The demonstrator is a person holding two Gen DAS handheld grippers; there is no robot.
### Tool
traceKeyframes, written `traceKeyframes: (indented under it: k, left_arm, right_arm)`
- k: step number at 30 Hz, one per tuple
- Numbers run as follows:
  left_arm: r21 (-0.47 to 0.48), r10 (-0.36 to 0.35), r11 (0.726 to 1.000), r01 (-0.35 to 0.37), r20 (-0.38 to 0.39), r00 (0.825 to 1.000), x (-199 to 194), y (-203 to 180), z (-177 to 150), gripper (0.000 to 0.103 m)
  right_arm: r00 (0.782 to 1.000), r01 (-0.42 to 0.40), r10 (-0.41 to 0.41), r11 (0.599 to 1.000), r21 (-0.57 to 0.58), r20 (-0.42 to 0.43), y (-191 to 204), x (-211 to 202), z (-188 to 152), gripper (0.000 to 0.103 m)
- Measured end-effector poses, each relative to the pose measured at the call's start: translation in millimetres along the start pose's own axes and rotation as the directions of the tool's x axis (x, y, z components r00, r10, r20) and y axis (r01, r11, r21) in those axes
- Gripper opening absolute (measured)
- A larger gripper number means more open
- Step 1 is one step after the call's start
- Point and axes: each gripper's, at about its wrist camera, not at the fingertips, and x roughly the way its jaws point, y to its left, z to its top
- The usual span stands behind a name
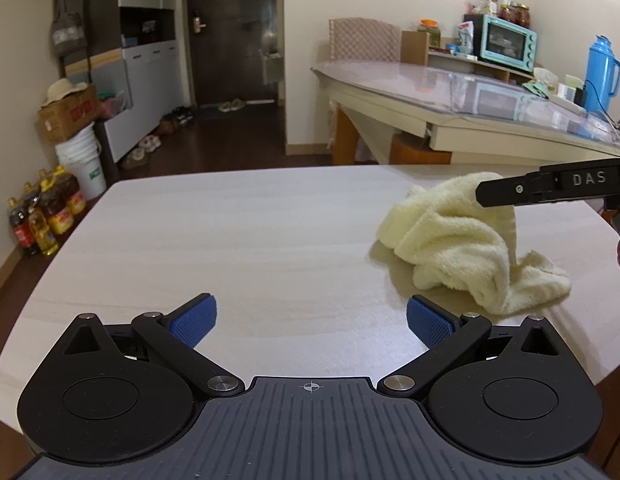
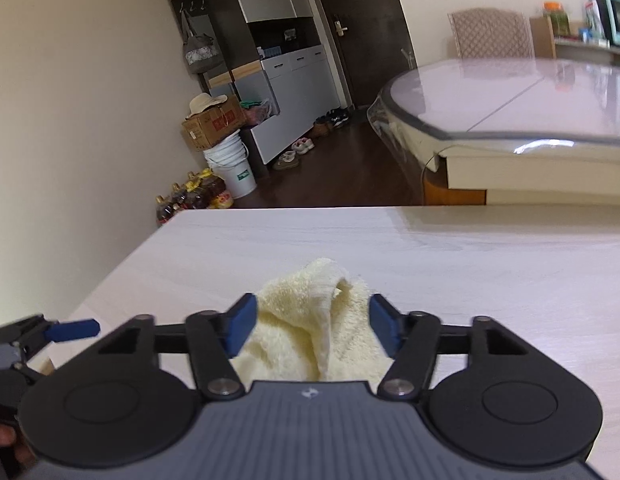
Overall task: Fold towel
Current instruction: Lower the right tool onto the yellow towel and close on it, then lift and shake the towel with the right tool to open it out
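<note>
towel – crumpled heap on my table, no fold yet | right tongs around a bunch, half-closed, grip unclear | left tongs open, empty | everything left

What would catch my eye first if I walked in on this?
Probably the crumpled pale yellow towel heaped on the right of the light wooden table, with the right gripper set around a raised fold of it. Then the left gripper, open over bare tabletop, and the bright blue flask behind.
</note>
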Motion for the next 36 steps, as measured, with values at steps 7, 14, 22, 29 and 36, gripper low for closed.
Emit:
traceKeyframes:
  k: [7, 14, 22, 29, 36]
  left_arm:
    - [-0.001, 0.011, 1.000, -0.011, 0.002, 1.000, 0, 8, 1, 0.103]
    - [-0.015, 0.015, 1.000, -0.015, -0.004, 1.000, 1, 15, -3, 0.103]
    - [-0.018, 0.022, 1.000, -0.022, -0.003, 1.000, -4, 20, -5, 0.103]
    - [-0.021, 0.026, 0.999, -0.026, 0.009, 1.000, -10, 26, -5, 0.103]
    - [0.023, -0.002, 1.000, 0.001, 0.033, 0.999, -31, 63, 4, 0.103]
  right_arm:
    - [0.999, -0.047, 0.048, 0.995, 0.088, -0.009, -12, 10, 2, 0.041]
    - [1.000, 0.012, -0.012, 1.000, 0.010, -0.014, -2, 17, 5, 0.018]
    - [0.999, 0.031, -0.031, 0.996, -0.081, -0.007, 18, 16, 9, 0.012]
    - [0.999, 0.035, -0.032, 0.988, -0.152, 0.023, 38, 7, 10, 0.009]
    - [0.998, 0.004, 0.020, 0.935, -0.354, 0.063, 85, -17, -2, 0.006]
